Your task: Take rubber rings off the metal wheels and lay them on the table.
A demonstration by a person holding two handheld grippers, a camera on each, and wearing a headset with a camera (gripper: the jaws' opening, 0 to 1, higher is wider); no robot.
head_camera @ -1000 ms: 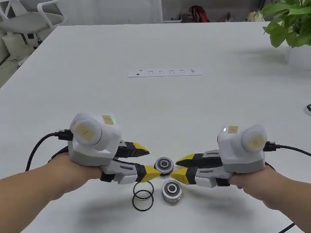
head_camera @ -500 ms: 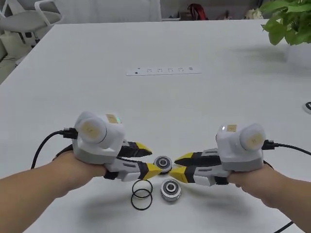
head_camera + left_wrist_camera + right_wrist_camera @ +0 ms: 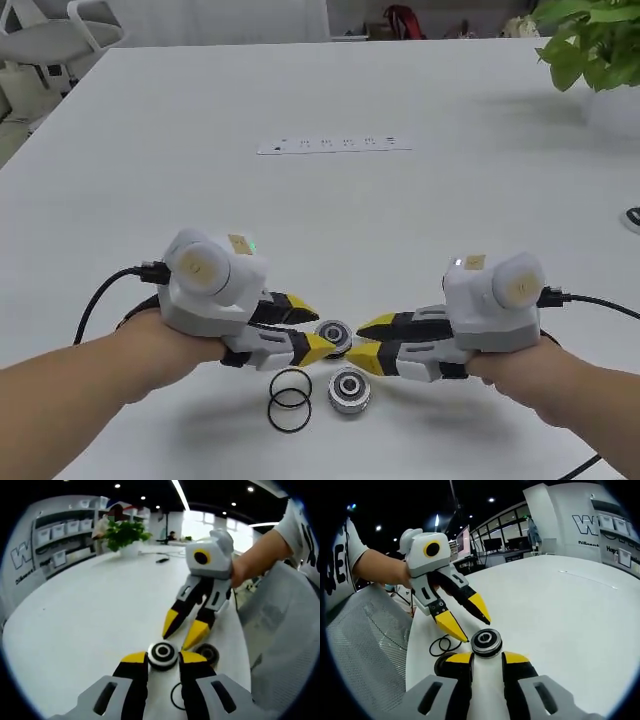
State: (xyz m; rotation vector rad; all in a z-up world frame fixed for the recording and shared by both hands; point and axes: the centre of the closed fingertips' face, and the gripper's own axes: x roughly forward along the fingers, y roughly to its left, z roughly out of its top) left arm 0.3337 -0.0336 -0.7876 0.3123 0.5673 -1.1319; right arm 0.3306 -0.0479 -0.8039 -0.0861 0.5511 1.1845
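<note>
A metal wheel (image 3: 333, 335) with a black rubber ring around it lies on the white table (image 3: 330, 230), between the tips of both grippers. My left gripper (image 3: 312, 327) comes in from the left, jaws open, its tips right at the wheel (image 3: 162, 654). From the right, my right gripper (image 3: 368, 337) faces it, also open, tips at the same wheel (image 3: 486, 644). A second wheel (image 3: 349, 390) lies just nearer me. Two loose black rubber rings (image 3: 289, 400) overlap on the table beside it.
A white power strip (image 3: 333, 145) lies further back mid-table. A potted plant (image 3: 590, 40) stands at the far right corner and a white chair (image 3: 60, 35) beyond the far left edge. Black cables trail from both grippers.
My left gripper has edged slightly right toward the wheel. The wheels, the rings and the right gripper keep their places.
</note>
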